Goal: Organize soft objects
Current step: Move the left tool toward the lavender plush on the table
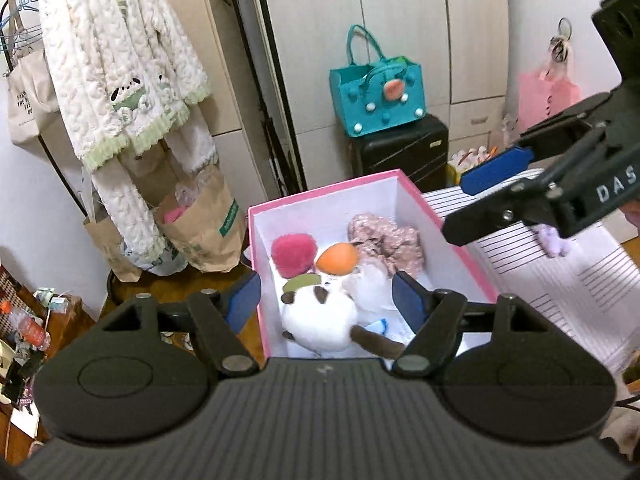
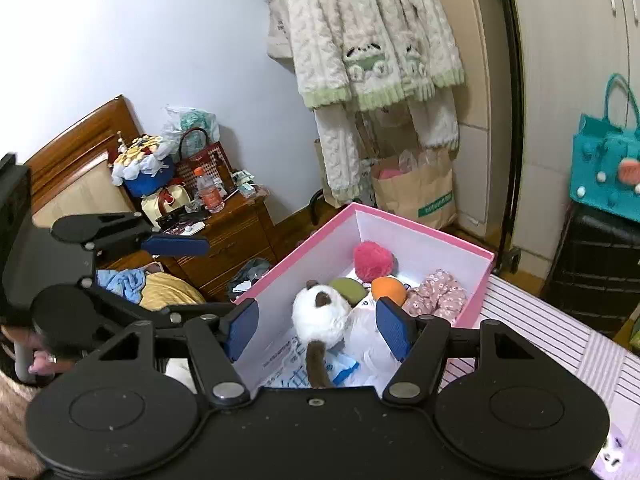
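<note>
A pink cardboard box (image 1: 448, 220) with a white inside sits open on a bed covered by a white striped sheet (image 1: 580, 280). Inside the box lie several soft things. A white plush cat (image 1: 320, 316) with brown ears and a brown tail lies nearest the cameras, its tail reaching toward the near wall. Just behind it are an olive-green soft piece (image 1: 302, 282), an orange ball (image 1: 338, 259) and a magenta pompom (image 1: 293, 255). A pink floral fabric bundle (image 1: 390, 240) fills the far right corner, and a white soft item (image 1: 370, 288) lies between it and the cat.

The left gripper (image 1: 326, 300) hovers above the near end of the box, its 2 blue-padded fingers spread apart with nothing between them. The right gripper (image 2: 316, 326) hovers over the same box from the other side, fingers likewise spread and empty. Each gripper shows at the edge of the other's view.

Behind the box, a cream and green fleece robe (image 1: 120, 60) hangs on a rack above brown paper bags (image 1: 208, 228). A teal felt tote (image 1: 376, 96) rests on a black suitcase (image 1: 400, 152) by pale wardrobe doors. A wooden nightstand (image 2: 236, 236) holds clutter beside the bed.
</note>
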`<state>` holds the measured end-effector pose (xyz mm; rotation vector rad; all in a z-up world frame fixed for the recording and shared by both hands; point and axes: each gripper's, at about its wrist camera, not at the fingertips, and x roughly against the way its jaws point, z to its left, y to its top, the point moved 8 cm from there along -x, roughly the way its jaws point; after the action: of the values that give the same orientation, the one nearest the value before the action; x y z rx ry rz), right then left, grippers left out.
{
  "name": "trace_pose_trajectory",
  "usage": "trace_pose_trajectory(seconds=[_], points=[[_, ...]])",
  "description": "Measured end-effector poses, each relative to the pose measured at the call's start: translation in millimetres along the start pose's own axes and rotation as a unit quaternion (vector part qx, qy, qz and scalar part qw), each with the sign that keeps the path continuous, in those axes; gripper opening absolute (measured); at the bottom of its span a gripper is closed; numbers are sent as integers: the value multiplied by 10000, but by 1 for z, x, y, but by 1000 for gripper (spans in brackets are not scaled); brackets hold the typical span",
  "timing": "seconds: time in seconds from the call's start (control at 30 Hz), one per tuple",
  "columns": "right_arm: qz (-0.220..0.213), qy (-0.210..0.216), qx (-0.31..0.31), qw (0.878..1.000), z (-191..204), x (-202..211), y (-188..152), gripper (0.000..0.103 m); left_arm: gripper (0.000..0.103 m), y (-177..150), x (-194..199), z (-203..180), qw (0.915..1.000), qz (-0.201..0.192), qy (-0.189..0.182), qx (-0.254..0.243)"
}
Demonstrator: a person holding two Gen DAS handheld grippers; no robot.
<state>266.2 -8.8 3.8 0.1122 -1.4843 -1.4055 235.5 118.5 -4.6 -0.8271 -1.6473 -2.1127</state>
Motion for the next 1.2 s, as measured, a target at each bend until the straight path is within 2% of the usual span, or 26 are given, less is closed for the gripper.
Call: trace_pose_trajectory(seconds=[0.23,0.37,0.5,0.87,1.07,1.2], points=[[-22,-34,268,9996,19,37,-21,70,76,-5,29,-10,9992,53,-314,226],[-49,-22,428,9991,25,55,-35,70,85,-8,40,-21,9990,89,-403,169],[-19,-38,448,9990,24,70,-55,70,87,-11,47,-35,9980,131,-589,207],[91,-372,396,9985,12,110,-103,71,95,-27,58,-95,9932,460,-1044,-238],[95,-509,365,9980,3,129,-124,71,96,-38,62,-126,9901,584,-1192,-466],[5,-553,261,9981,-5,139,-137,76,96,-43,60,-145,9873,651,-1340,-554]])
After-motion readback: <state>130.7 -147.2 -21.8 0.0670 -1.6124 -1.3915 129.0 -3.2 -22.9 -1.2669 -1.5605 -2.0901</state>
